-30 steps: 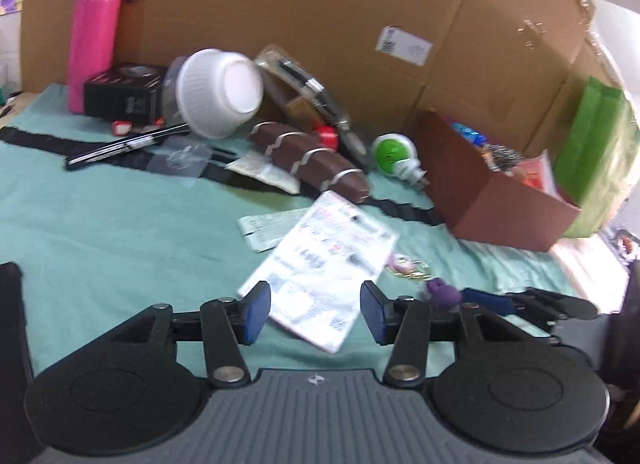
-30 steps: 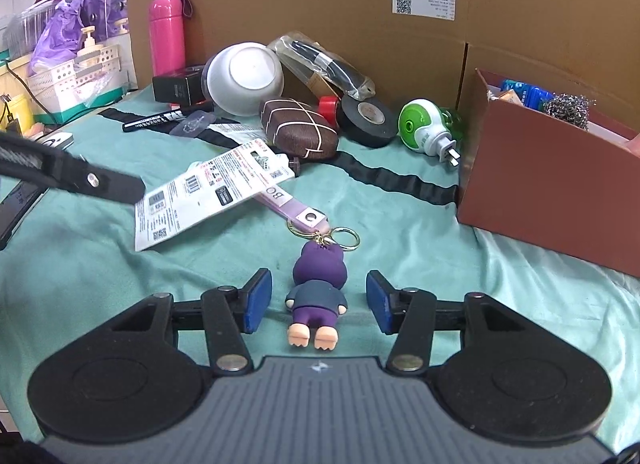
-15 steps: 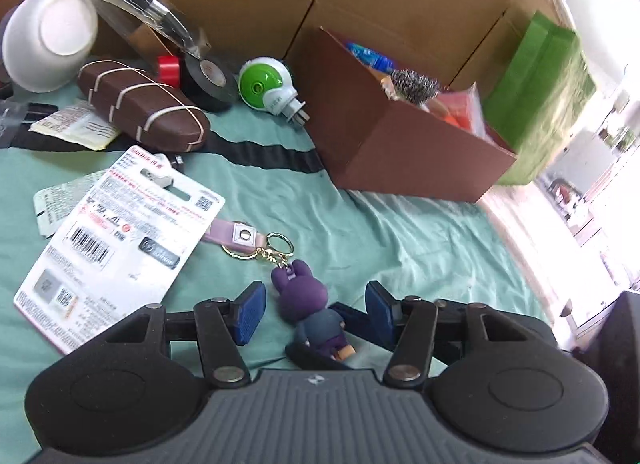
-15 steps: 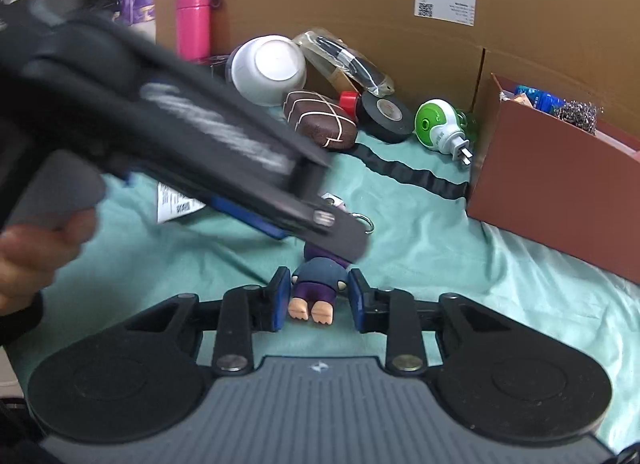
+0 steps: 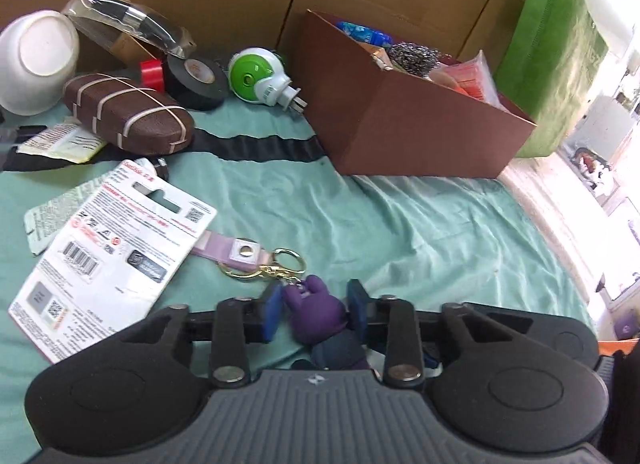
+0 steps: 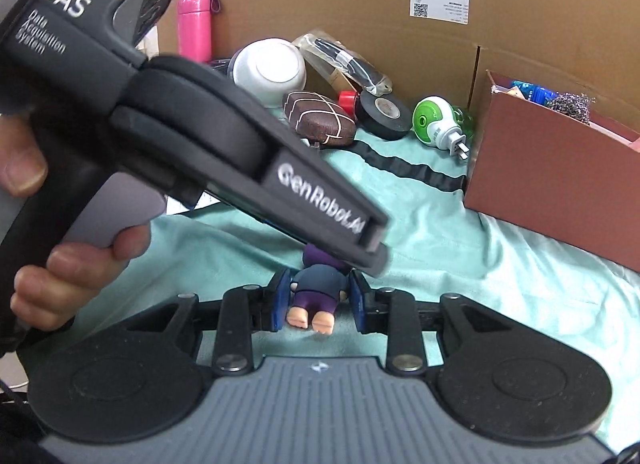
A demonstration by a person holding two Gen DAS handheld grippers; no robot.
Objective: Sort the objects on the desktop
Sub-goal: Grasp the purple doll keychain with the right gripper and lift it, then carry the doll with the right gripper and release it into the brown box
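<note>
The purple soft-rubber rabbit figure keychain (image 5: 318,314), with its gold rings (image 5: 276,268) and lilac strap (image 5: 230,250), lies on the mint-green cloth (image 5: 420,232), near the front of the brown cardboard box (image 5: 412,131) that already holds sorted things. The strap's far end is tucked under a white printed packaging card (image 5: 108,252).

It looks light and slightly squashy, not fragile. The body is the firm part to grip. The rings and strap will dangle and swing, and the strap may drag the card when lifted, I judge.

The left gripper (image 5: 314,314) reaches in from the left, angled down at the cloth, and its blue pads (image 5: 272,314) bracket the rabbit's head; its jaws have just been closing, but a slim gap shows at the left pad, so it does not yet clamp. A person's hand (image 6: 76,264) squeezes its trigger.

The right gripper (image 6: 318,300) also points downward, its pads pinching the figure's dark-clothed torso, feet toward the camera.
</note>
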